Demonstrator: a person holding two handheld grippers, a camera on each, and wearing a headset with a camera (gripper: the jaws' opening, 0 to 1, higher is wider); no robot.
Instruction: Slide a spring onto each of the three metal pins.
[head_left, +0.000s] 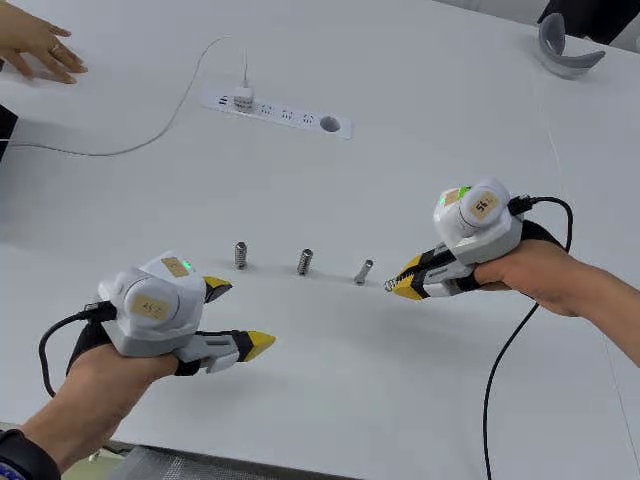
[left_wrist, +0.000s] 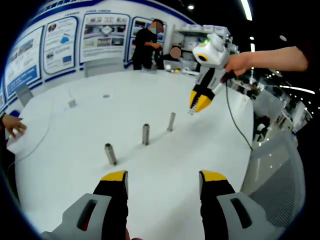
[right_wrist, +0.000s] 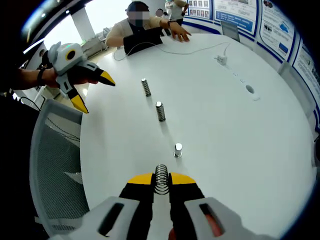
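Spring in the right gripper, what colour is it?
Silver-grey metal; the spring shows best in the right gripper view.

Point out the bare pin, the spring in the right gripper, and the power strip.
bare pin (right_wrist: 178, 149), right gripper view, its round top
spring (right_wrist: 161, 179), right gripper view, its middle coils
power strip (head_left: 278, 114), head view, its middle

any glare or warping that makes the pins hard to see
Head view: even light, soft shadows, the three pins sharp on the white table. Left gripper view: fisheye curves the table edge, ceiling lights streak. Right gripper view: same bending, spring crisp.
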